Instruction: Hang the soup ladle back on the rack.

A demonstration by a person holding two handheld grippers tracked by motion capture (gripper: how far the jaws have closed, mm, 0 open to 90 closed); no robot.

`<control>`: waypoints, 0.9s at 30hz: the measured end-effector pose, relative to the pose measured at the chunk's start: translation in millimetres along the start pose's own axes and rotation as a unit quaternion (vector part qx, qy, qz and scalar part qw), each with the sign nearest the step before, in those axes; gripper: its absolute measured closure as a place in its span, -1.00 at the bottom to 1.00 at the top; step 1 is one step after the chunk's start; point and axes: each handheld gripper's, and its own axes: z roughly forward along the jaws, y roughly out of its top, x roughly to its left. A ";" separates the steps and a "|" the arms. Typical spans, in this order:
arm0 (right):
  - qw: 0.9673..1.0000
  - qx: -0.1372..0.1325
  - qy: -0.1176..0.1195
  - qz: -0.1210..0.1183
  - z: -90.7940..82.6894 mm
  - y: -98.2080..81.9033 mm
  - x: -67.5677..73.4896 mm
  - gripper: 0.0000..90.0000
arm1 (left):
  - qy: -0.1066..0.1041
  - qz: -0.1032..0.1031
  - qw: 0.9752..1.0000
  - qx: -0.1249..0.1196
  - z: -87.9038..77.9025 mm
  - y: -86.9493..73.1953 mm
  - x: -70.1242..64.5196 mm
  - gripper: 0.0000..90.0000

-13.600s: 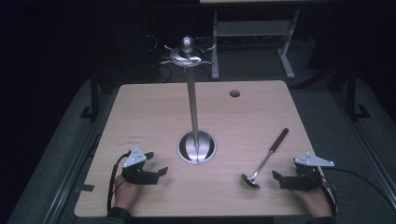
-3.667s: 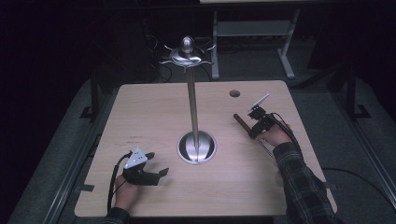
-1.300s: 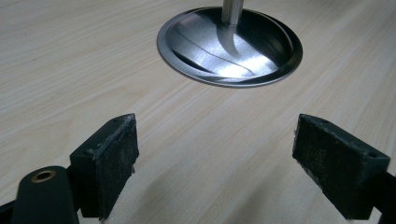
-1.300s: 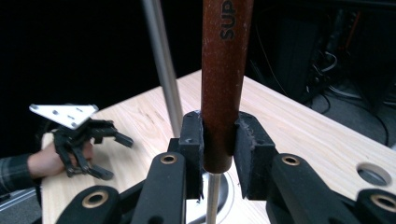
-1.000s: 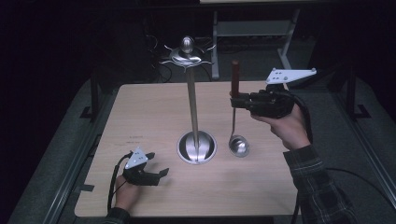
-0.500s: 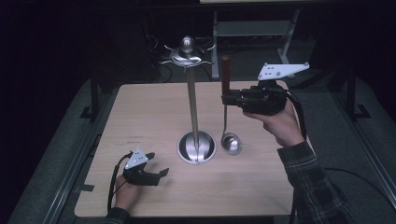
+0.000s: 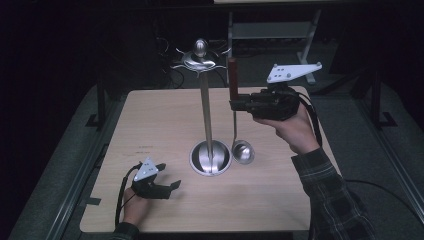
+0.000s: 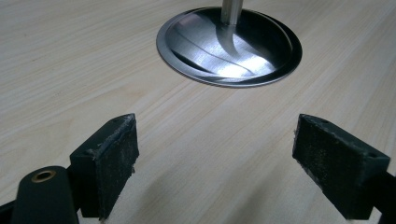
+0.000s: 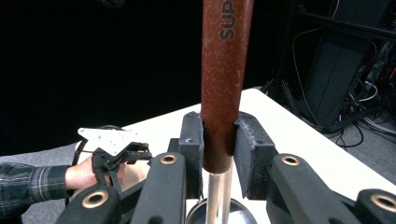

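Observation:
A steel ladle (image 7: 243,151) with a brown handle (image 7: 232,79) hangs upright above the table, bowl down, just right of the stand's base. My right gripper (image 7: 233,104) is shut on that handle (image 9: 224,84), held level and pointing left. The tall steel utensil stand (image 7: 205,110) rises from a round base (image 7: 210,158) to a hooked crown (image 7: 199,59). The handle's top reaches about the crown's height, a little right of it. At the table's near left my left gripper (image 7: 172,185) rests on the wood, jaws wide open around nothing, facing the base (image 8: 229,45).
The wooden table (image 7: 150,120) has a small round hole near its far right corner, behind my right hand. Dark floor and a metal rack frame (image 7: 270,30) lie beyond the far edge. In the right gripper view the person's left hand and gripper (image 9: 112,154) appear farther off.
My right gripper has carried the ladle leftward toward the stand and slightly upward, keeping it upright. The left gripper has stayed where it was.

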 end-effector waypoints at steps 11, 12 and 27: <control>1.000 0.005 0.001 0.000 7.1 2.0 -1.3 0.64 | -0.001 -0.001 1.000 -0.001 0.1 0.0 -0.2 -0.68; 1.000 0.006 0.001 0.002 8.7 2.7 -1.8 0.64 | -0.001 0.001 1.000 -0.001 0.1 0.0 -0.1 -0.69; 1.000 0.016 0.004 0.003 21.5 3.7 -9.1 0.64 | -0.002 0.001 1.000 -0.001 0.0 0.0 -0.3 -0.68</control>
